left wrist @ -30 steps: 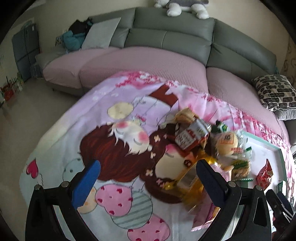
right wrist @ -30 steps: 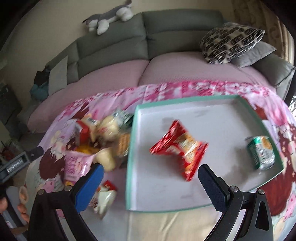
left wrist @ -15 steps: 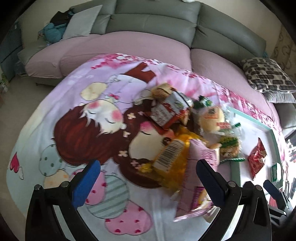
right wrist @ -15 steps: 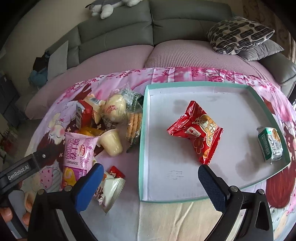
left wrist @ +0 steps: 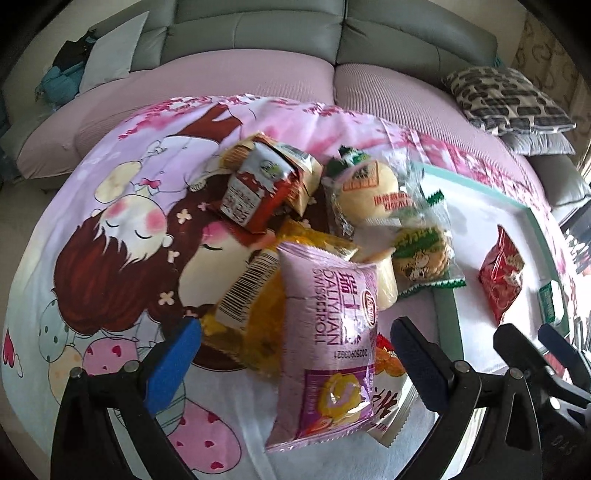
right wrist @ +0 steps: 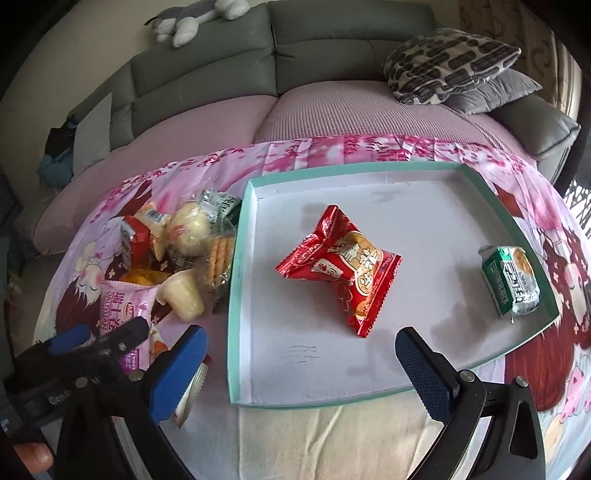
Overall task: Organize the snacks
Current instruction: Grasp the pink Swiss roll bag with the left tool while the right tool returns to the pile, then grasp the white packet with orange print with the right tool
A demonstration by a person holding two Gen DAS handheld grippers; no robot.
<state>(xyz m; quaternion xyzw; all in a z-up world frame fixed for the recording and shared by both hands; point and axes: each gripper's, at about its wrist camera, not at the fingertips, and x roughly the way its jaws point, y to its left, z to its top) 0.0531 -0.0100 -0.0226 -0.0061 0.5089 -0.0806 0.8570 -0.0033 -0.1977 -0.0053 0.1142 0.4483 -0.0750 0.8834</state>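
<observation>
Two snacks lie inside the shallow teal-rimmed tray (right wrist: 236,266): a red packet (right wrist: 343,266) near its middle and a small green-and-white packet (right wrist: 511,284) at about four o'clock from it, close to the tray's right wall. Every other snack sits in a heap on the cartoon-printed cloth (left wrist: 122,236) that covers the bench, just off the tray's left wall, at nine o'clock from the red packet. In the left wrist view the left tool (left wrist: 295,354) hangs over that heap with its jaws wide apart, having just been closing a little; the pink swiss-roll packet (left wrist: 328,332) lies between the blue pads (left wrist: 173,362), though neither pad presses on it. Under the pink packet's left edge lies a yellow bag (left wrist: 258,295) with a barcode label; at twelve o'clock from it are a red-and-silver packet (left wrist: 255,188) and, to the right of that, a round pale bun in clear wrap (left wrist: 369,192). A wrapped stack of biscuits (left wrist: 421,254) leans against the tray's wall at two o'clock from the pink packet, and a pale jelly cup (right wrist: 184,295) sits between the two. The right tool (right wrist: 301,358) hovers above the tray's near edge, jaws spread wide with nothing between them, the red packet at twelve o'clock from it. Behind the bench runs a grey sofa (right wrist: 332,40) with pink seat covers, a patterned cushion (right wrist: 450,62) at its right end and a plush toy (right wrist: 192,18) on its back.
</observation>
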